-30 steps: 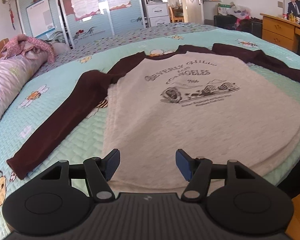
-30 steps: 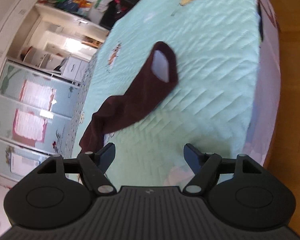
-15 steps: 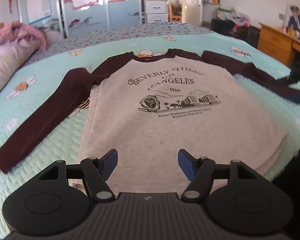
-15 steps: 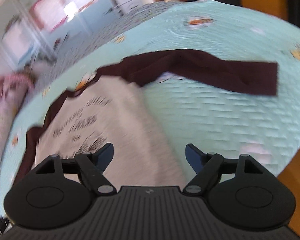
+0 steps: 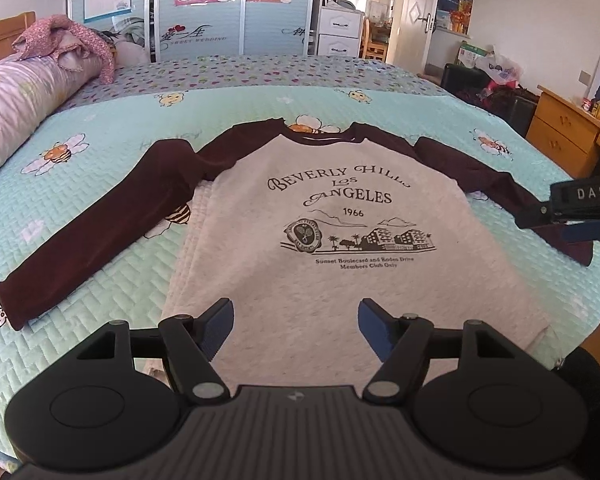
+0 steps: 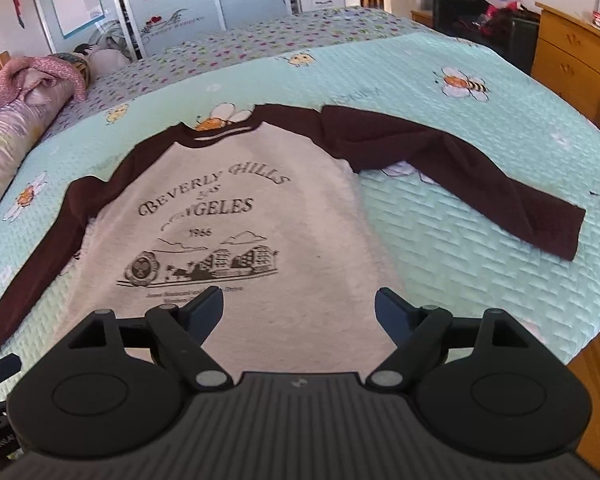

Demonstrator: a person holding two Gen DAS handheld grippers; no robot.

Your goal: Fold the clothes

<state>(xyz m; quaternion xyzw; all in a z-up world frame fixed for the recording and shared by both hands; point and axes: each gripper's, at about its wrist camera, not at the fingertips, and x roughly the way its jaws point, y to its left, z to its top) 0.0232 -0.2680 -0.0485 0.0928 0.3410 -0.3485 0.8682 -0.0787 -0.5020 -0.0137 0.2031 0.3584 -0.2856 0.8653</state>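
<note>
Mint bee-print bedspread (image 5: 112, 240) carries our long-sleeved shirt (image 5: 340, 248), flat, print up. Over its hem our left gripper (image 5: 296, 322) and right gripper (image 6: 299, 310) hang empty, jaws having just widened. Beyond the shirt lie a rolled quilt (image 5: 16, 100) and wardrobe doors (image 5: 236, 4).

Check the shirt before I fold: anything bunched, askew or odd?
Mostly flat, print up. The shirt has one oddity: its right sleeve is rumpled near the shoulder, with folds. Left sleeve lies straight.
</note>
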